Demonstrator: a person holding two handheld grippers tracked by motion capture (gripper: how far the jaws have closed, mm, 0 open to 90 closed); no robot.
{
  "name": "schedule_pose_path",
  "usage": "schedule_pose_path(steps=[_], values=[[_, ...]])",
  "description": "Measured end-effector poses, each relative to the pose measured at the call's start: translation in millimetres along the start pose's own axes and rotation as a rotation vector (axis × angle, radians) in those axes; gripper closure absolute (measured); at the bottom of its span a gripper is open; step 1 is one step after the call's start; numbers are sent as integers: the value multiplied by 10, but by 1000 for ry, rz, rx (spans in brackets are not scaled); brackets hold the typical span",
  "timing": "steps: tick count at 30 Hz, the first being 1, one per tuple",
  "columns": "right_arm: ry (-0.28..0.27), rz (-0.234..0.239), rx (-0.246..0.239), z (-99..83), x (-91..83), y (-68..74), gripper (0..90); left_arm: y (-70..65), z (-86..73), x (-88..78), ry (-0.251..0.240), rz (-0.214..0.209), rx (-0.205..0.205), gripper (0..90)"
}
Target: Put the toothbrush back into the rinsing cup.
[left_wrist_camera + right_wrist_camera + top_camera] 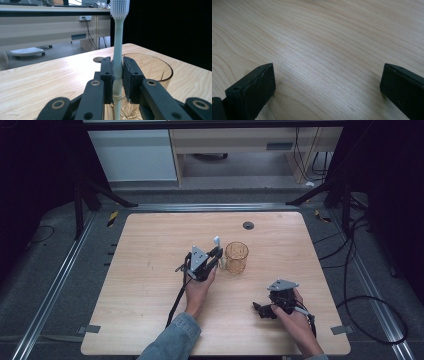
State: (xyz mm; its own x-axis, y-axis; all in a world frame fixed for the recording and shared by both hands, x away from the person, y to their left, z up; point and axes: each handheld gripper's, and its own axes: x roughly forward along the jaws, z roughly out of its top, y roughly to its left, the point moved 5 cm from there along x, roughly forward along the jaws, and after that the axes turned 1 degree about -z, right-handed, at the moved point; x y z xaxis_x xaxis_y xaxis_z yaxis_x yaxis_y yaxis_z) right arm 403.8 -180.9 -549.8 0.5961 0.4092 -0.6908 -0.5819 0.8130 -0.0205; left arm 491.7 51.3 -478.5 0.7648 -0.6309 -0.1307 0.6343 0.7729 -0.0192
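Wooden table (150, 285) | left gripper (117, 75) jaws clamp toothbrush (118, 50) upright — beside cup (160, 72) | right gripper (327, 85) jaws spread, bare

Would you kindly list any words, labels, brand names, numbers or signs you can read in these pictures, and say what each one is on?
None can be read: the toothbrush, the amber cup, the table and both grippers, left and right, bear no visible lettering.

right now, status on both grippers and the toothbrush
Left gripper shut on toothbrush, head up, beside amber cup. Right gripper open, nothing between fingers, low over bare table. Nothing in the way.
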Motion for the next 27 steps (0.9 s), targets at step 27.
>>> schedule_pose_path(steps=[27], values=[[0,-1,0,0,1,-1,4,5,-20,2,29,-9,-8,677]])
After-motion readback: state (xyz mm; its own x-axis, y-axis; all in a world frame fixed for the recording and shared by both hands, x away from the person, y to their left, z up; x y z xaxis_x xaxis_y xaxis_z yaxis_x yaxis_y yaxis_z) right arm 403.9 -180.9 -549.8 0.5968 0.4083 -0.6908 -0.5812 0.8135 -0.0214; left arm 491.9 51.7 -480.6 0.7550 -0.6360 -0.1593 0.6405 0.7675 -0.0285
